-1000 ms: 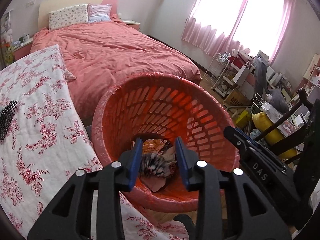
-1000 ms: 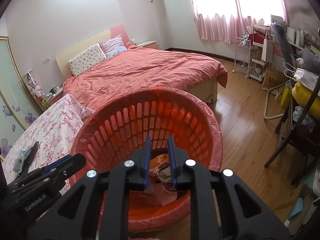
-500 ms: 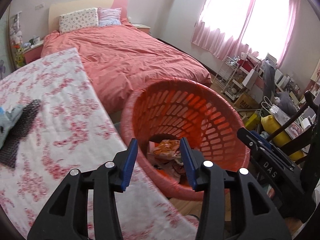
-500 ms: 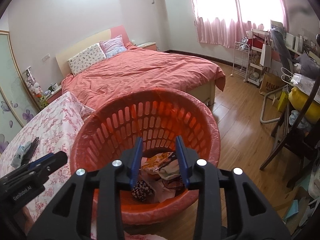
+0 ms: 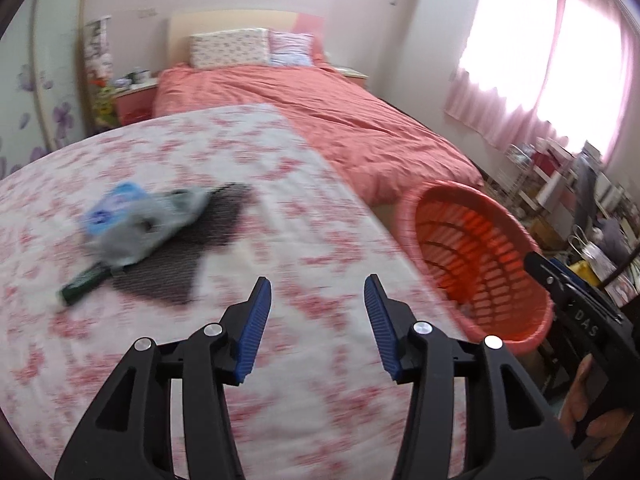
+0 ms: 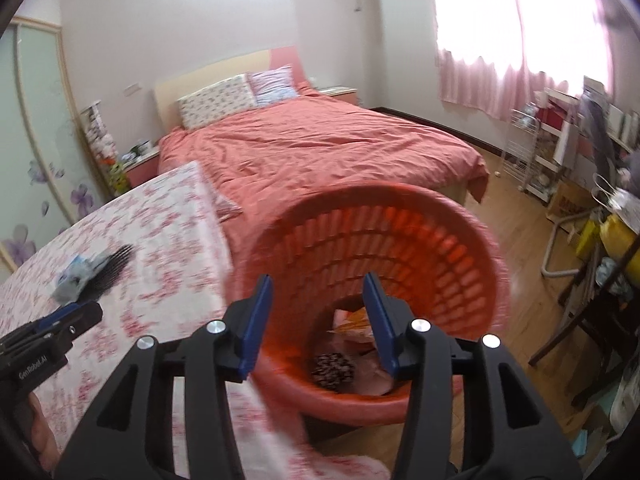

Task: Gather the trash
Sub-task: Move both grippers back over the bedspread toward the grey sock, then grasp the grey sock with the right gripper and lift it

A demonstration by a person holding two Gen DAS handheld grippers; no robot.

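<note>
Trash remained on the floral-covered table (image 5: 304, 216): a bluish-grey crumpled wrapper (image 5: 132, 220) lay on top of a black mesh piece (image 5: 188, 256), with a dark green tube (image 5: 82, 282) poking out beside them. Left gripper (image 5: 318, 320) hung over the cloth, jaws opening and nothing between them, aimed short of that pile. Right gripper (image 6: 318, 320) sat above the orange basket (image 6: 400, 240), jaws opening too, empty, with scraps and a spotted bundle (image 6: 334, 366) lying in the bottom below. By the look of it, this was the reach for the next pick. That called for the left gripper to carry on across the cloth to the wrapper, line both pads around it, and close without snagging the mesh underneath.
</note>
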